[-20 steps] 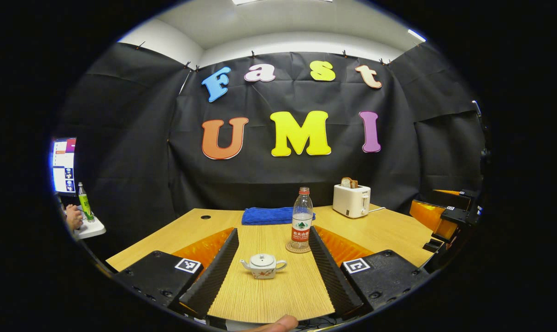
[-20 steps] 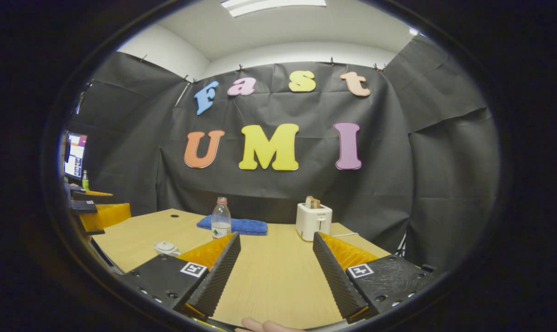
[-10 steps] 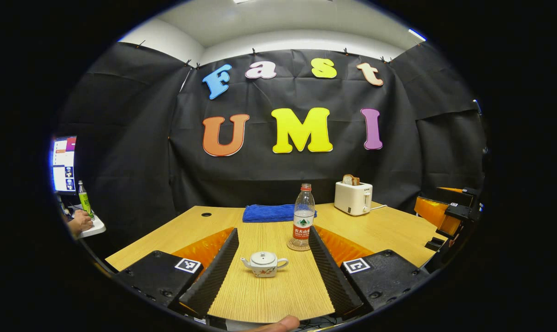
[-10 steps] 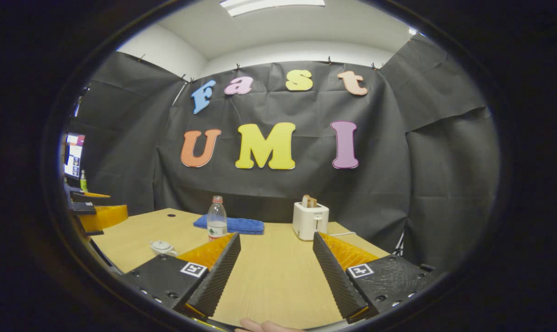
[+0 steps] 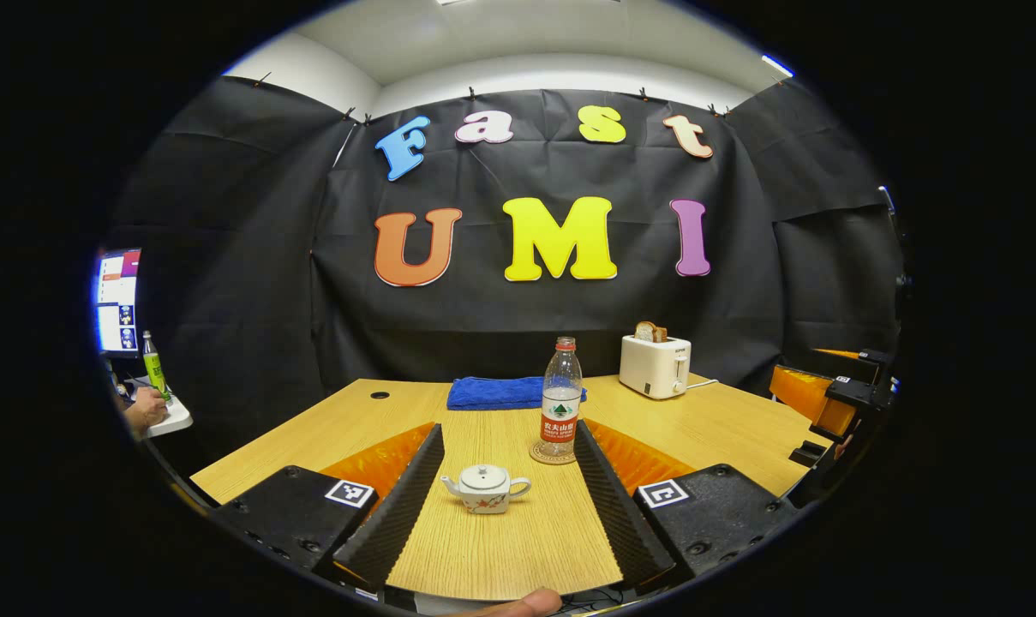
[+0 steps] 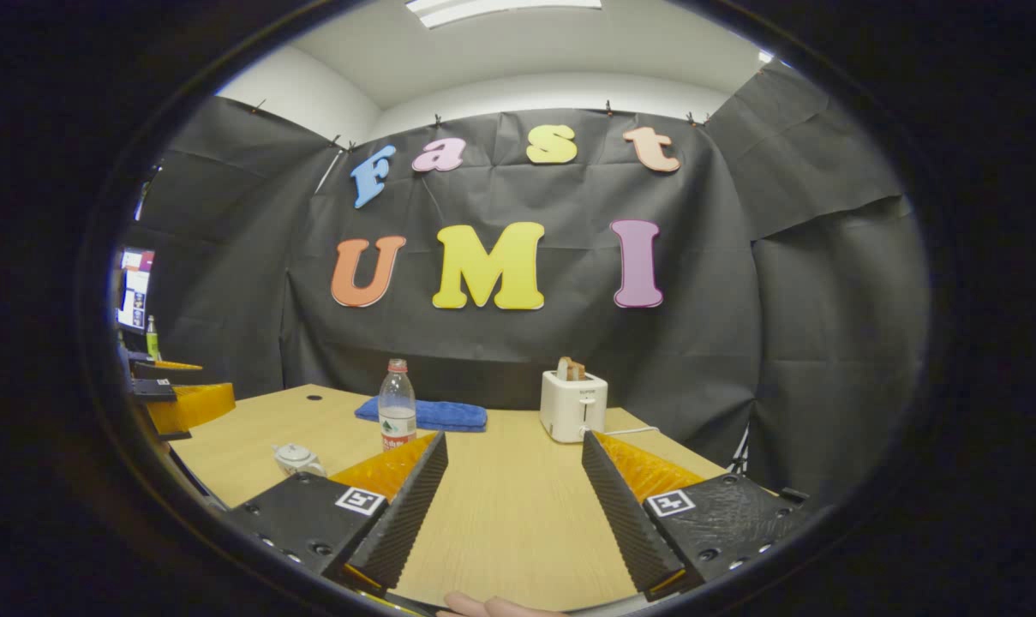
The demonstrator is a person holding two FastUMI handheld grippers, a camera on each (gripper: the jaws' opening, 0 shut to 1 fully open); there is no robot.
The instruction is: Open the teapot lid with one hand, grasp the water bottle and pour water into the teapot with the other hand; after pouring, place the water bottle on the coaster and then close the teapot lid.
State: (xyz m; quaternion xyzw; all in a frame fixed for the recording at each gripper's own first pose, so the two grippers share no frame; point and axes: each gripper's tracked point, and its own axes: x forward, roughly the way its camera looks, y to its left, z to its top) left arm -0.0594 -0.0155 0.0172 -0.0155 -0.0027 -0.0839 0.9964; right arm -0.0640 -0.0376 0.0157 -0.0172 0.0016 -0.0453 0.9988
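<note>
Left hand-held gripper (image 5: 507, 480) spread wide over the counter (image 5: 706, 424), lidded teapot (image 5: 485, 488) between its fingers untouched; right hand-held gripper (image 6: 514, 484) also spread, holding nothing. Bottle (image 5: 559, 399) upright on coaster (image 5: 553, 454) behind the teapot, red-and-white label too small to read. Blue towel (image 5: 494, 392) and toaster (image 5: 654, 366) with bread at back; coaster hidden behind finger in the right gripper view.
</note>
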